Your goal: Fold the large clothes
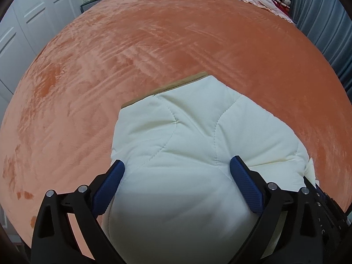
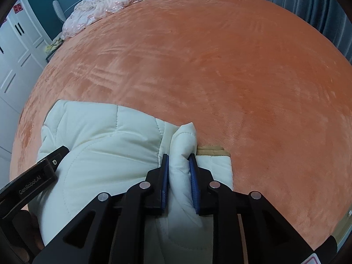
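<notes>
Right claw (image 2: 179, 160): blue pads pinched in tight on a fat roll of the cream quilted jacket (image 2: 105, 154), so it's got a proper grip on the edge of the bundle.
Left claw (image 1: 177, 169): spread about as wide as it goes, one blue pad on each side of the puffy fabric. Right pad looks like it's denting the padding, left pad sits at the bundle's edge. Can't honestly tell if that's a real squeeze or just straddling it.
Jacket (image 1: 187, 132): folded into a chunky bundle, lying on the orange bedspread (image 1: 154, 44) right under both claws. Left wrist view has it bulging up between the pads and running forward past the tips.
Tan trim (image 1: 167, 87): runs along the bundle's far edge, ahead of the left claw. In the right wrist view a bit of it (image 2: 211, 148) pokes out just right of the right claw's tips.
Left claw seen from the right (image 2: 47, 165): black body resting against the bundle, off to the right claw's left.
Pink lacy bedding (image 2: 105, 8): heaped well ahead of the claws, at the far end of the bed.
White wardrobe doors (image 1: 26, 22): way off to the left.
</notes>
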Demonstrator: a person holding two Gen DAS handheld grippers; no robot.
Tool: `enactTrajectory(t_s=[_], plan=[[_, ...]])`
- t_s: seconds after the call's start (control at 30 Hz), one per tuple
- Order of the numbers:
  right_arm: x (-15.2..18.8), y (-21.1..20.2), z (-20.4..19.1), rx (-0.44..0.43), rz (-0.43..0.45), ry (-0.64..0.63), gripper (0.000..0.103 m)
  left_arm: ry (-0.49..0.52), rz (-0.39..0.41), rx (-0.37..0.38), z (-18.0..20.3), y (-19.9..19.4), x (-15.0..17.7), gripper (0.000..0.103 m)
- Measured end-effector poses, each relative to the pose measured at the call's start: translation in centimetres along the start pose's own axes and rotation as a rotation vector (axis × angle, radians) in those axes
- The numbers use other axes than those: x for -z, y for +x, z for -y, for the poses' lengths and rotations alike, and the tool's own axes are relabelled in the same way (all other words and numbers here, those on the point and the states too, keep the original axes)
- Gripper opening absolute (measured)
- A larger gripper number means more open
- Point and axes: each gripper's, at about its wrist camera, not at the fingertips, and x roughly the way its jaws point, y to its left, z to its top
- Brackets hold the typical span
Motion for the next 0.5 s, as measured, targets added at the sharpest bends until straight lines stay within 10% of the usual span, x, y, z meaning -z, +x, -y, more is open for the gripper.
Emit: enactTrajectory(t_s=[0.5], plan=[[0.3,1.2,-0.4,-0.002,0.051,-0.029,0.021,-0.013,0.044,-0.05,0.5,1.9,0.5,0.098]])
